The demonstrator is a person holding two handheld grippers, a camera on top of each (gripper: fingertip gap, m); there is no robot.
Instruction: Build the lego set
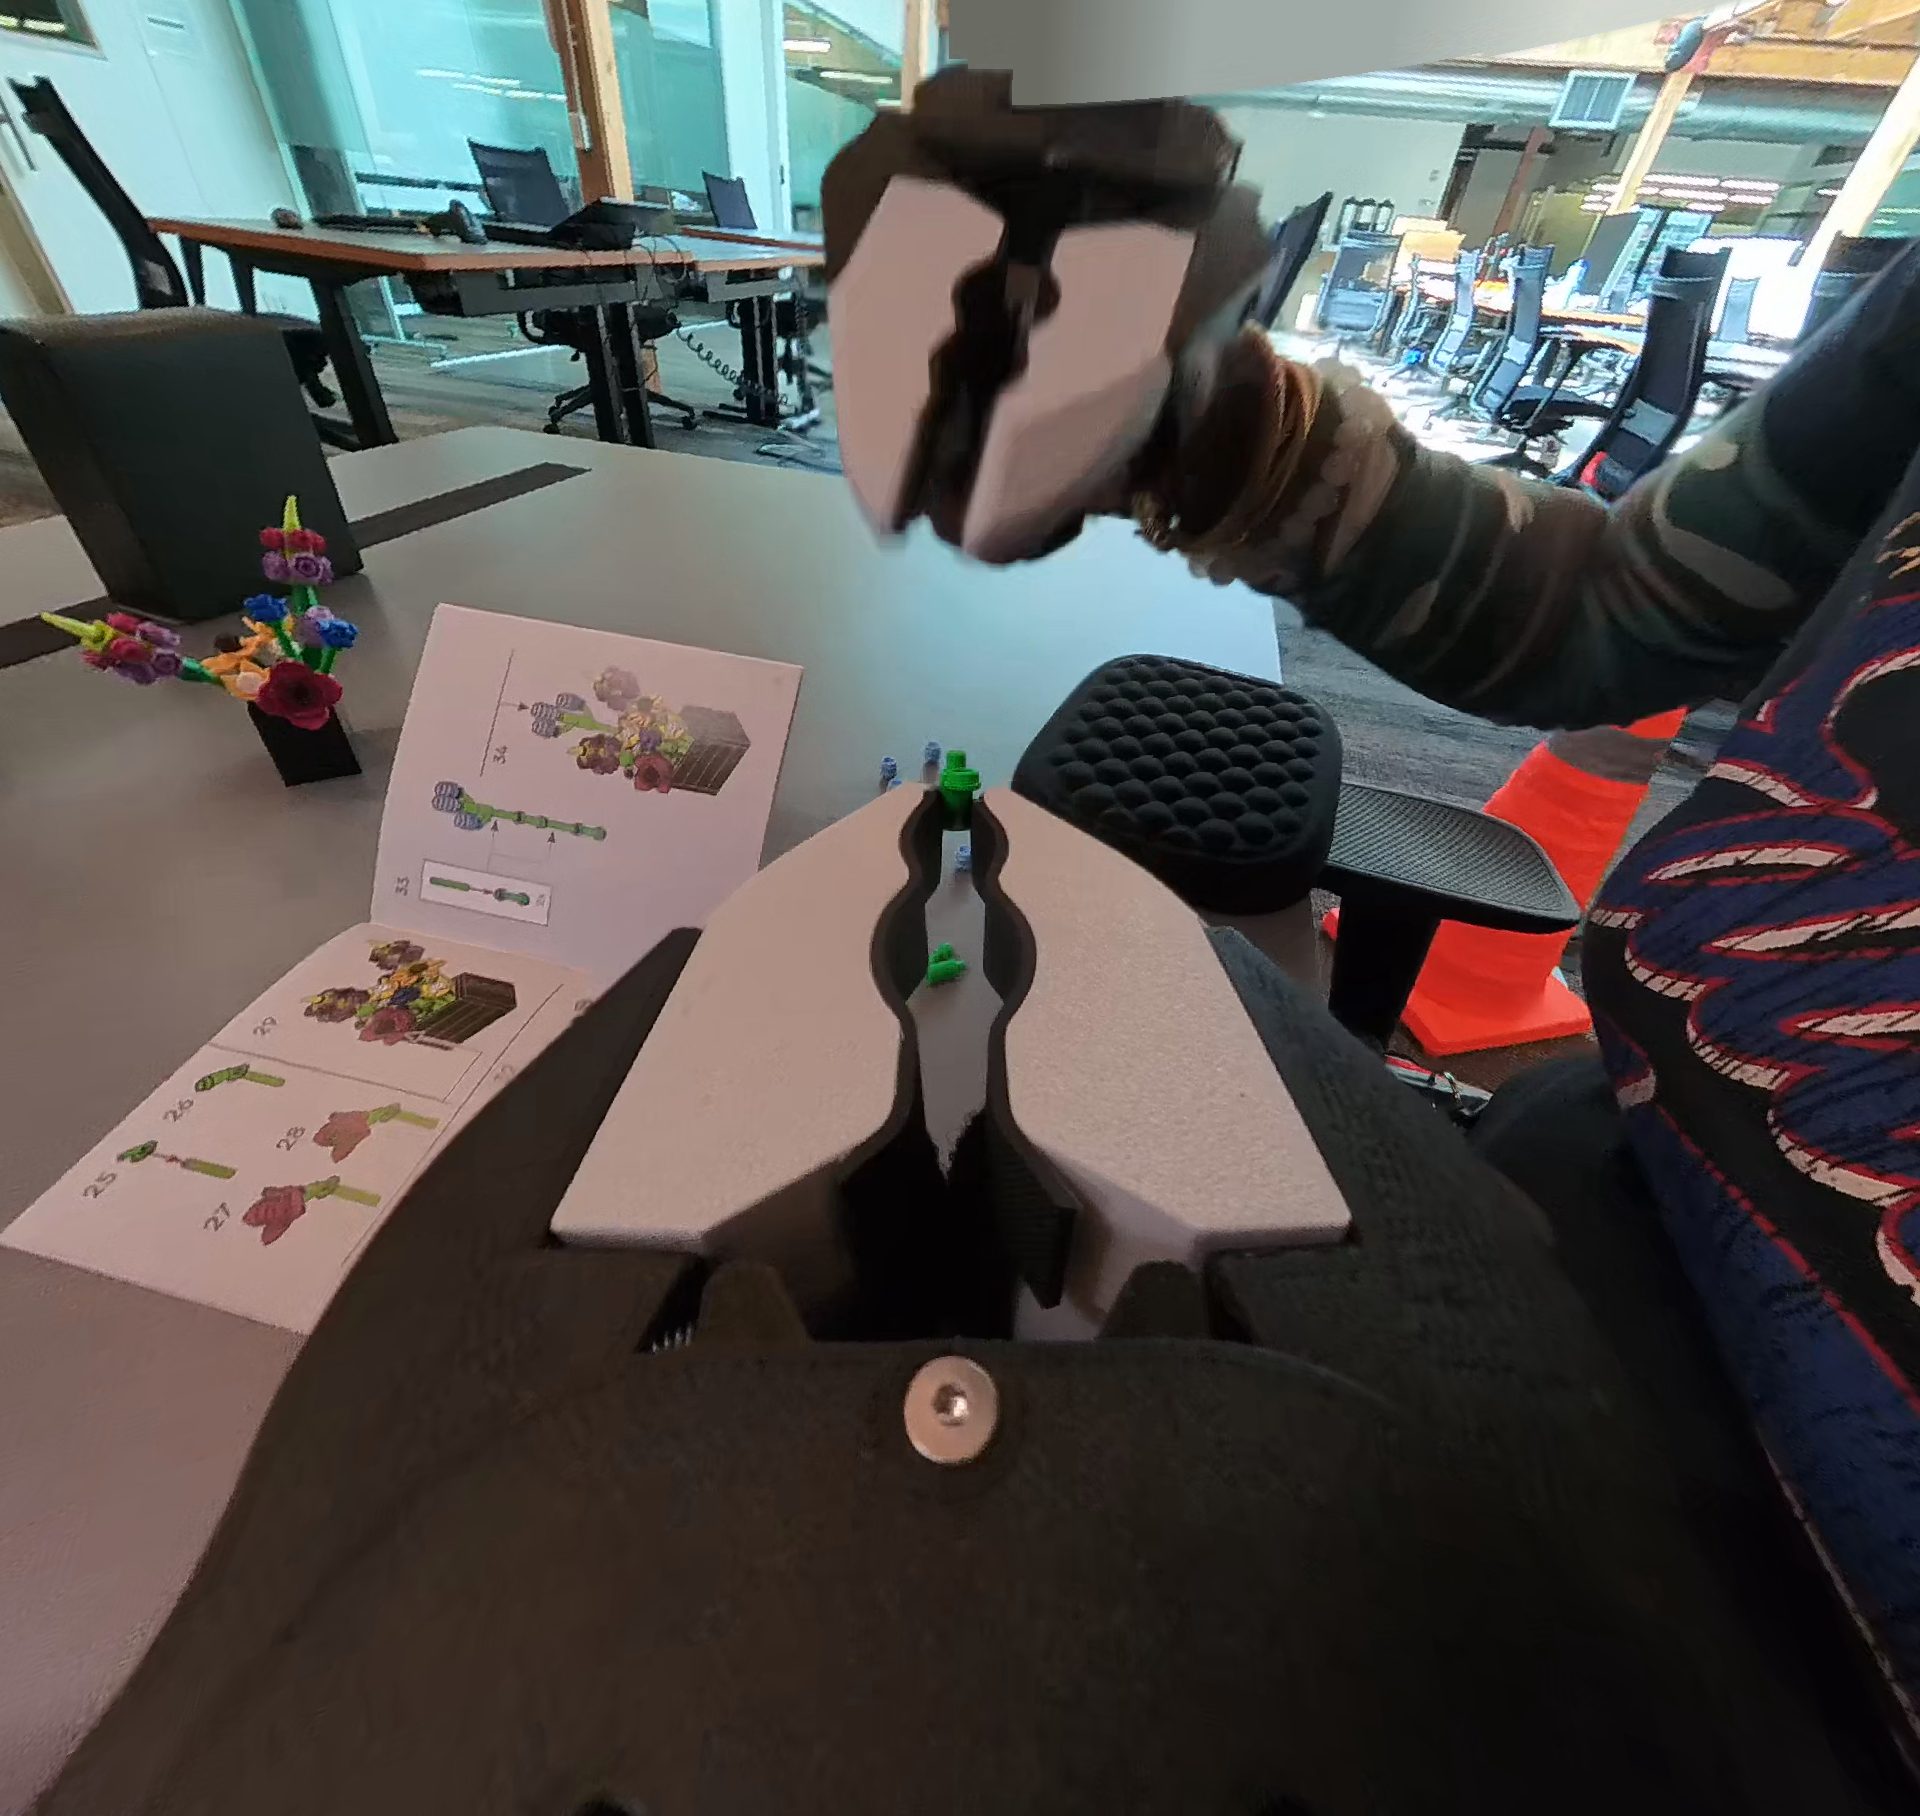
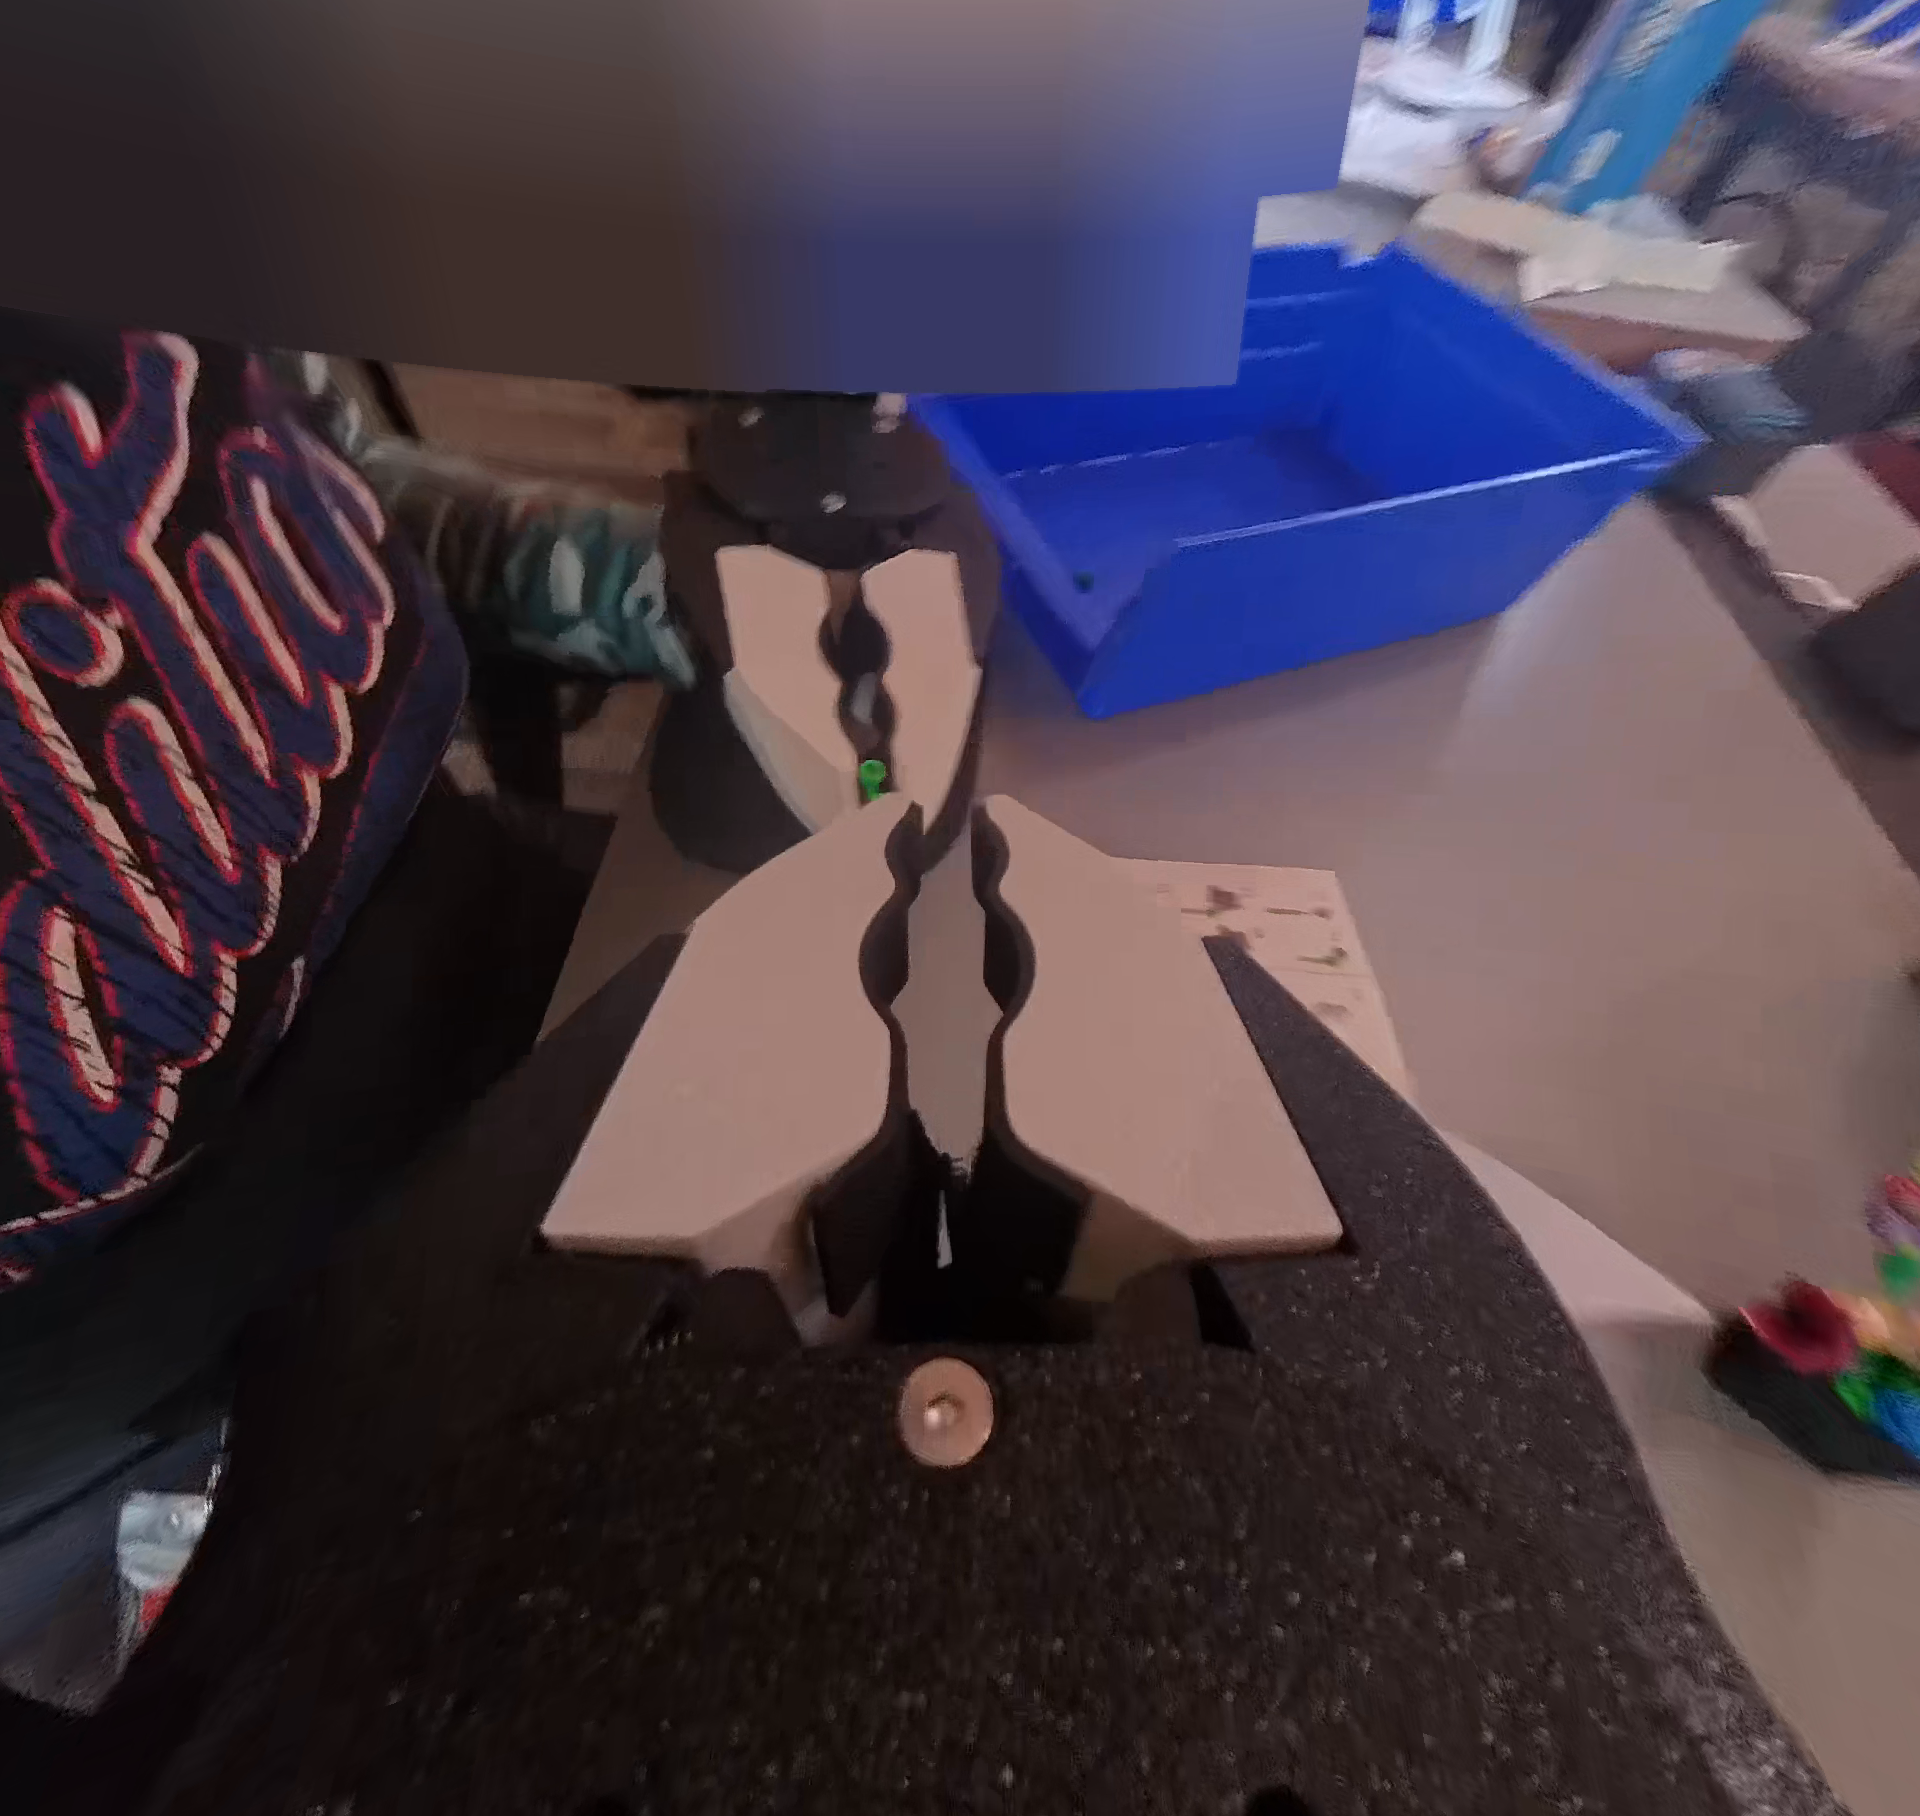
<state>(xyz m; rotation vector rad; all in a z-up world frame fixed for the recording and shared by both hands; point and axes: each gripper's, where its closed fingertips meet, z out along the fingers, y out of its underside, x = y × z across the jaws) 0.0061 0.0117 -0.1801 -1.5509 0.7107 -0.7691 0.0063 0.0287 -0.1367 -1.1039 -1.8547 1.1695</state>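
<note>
My left gripper (image 1: 956,798) is shut on a small green Lego stem piece (image 1: 958,781) that stands up between its tips, low over the grey table (image 1: 644,561). My right gripper (image 1: 935,530) hangs blurred in the air above and beyond it. In the right wrist view, the right gripper (image 2: 948,810) shows a narrow gap and nothing in it. It points at the left gripper (image 2: 878,795) and the green piece (image 2: 871,777). Another green piece (image 1: 943,964) and small blue pieces (image 1: 890,767) lie on the table.
An open instruction booklet (image 1: 582,779) lies to the left, with a built Lego flower bouquet (image 1: 281,665) on a black base beyond it. A black box (image 1: 166,436), a chair armrest (image 1: 1174,779), an orange cone (image 1: 1507,935) and a blue bin (image 2: 1299,540) stand around.
</note>
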